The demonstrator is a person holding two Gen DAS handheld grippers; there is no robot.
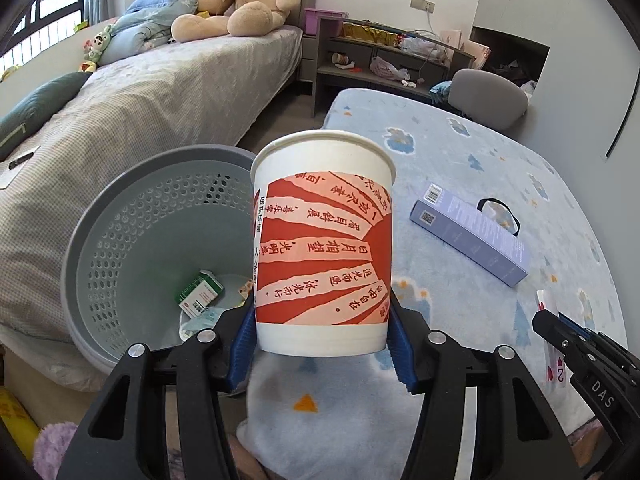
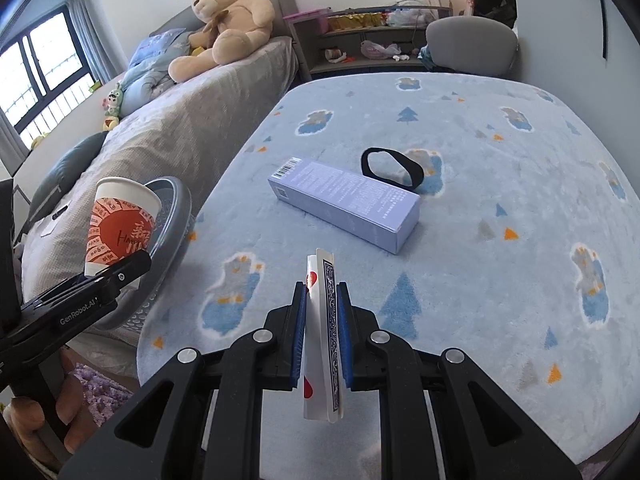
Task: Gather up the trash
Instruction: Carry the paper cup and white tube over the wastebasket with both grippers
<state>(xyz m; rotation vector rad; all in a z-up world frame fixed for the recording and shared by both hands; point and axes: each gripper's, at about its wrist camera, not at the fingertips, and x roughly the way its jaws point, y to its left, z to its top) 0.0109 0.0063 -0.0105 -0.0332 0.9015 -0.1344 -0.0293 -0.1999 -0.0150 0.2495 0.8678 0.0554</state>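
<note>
The left claw [image 1: 322, 344] was clamped on a red-and-white paper cup [image 1: 323, 236], its blue pads pressed against the cup's base, and the cup stood upright at the middle of the left wrist view. Just to its left in that frame sat the grey perforated bin [image 1: 132, 240], already holding a small green-and-white carton [image 1: 199, 293] and some paper scraps — so part of the clearing looked done. The cup hung beside the bin's rim rather than over its mouth, as far as I could judge.

The right claw [image 2: 322, 332] was clenched on a couple of playing cards [image 2: 322, 344], one showing red hearts and one its blue patterned back, standing edge-up at lower centre of the right wrist view. The same claw poked into the lower right corner of the left wrist view.

On the worktop [image 2: 500, 280], draped in a blue fleece with bears and trees, two things remained: a long lavender box [image 2: 348, 204] at centre frame and a black elastic band [image 2: 392, 168] just behind it, near or touching its far end. I would guess both claws had loads yet to drop, with the box — and perhaps the band — left for afterwards.
</note>
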